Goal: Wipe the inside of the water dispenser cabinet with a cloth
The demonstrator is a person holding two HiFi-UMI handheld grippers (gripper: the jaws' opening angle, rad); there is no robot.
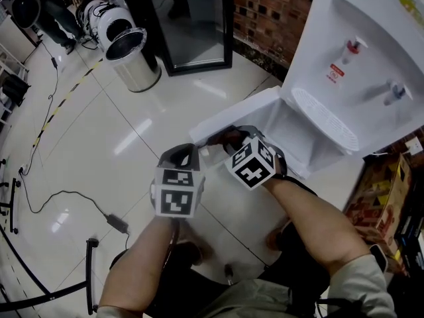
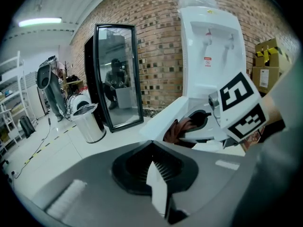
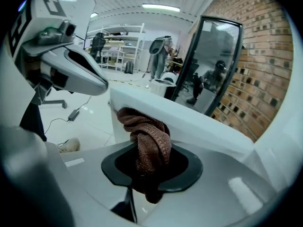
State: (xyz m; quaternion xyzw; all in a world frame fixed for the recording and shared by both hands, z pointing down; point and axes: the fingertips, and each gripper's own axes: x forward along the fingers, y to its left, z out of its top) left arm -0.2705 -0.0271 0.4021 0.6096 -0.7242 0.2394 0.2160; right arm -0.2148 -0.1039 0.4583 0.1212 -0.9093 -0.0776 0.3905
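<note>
Overhead, left tongs (image 1: pixel 192 154) and right tongs (image 1: pixel 222 139) meet at the open cabinet door (image 1: pixel 238 111), with the dispenser (image 1: pixel 371 45) at two o'clock. Left gripper view: shut, empty. Right gripper view: part-open, clamped on the bunched cloth (image 3: pixel 147 136) at the door edge. It looks soft, light and limp, so is likely best gripped mid-bundle.

Steel bin (image 1: pixel 134 61) on white tile floor (image 1: pixel 99 144), just left of black-framed mirror (image 1: pixel 195 25) by brick wall (image 1: pixel 271 8). Cable w/ adapter (image 1: pixel 118 223) bottom-left; cardboard boxes (image 1: pixel 384 191) far right.
</note>
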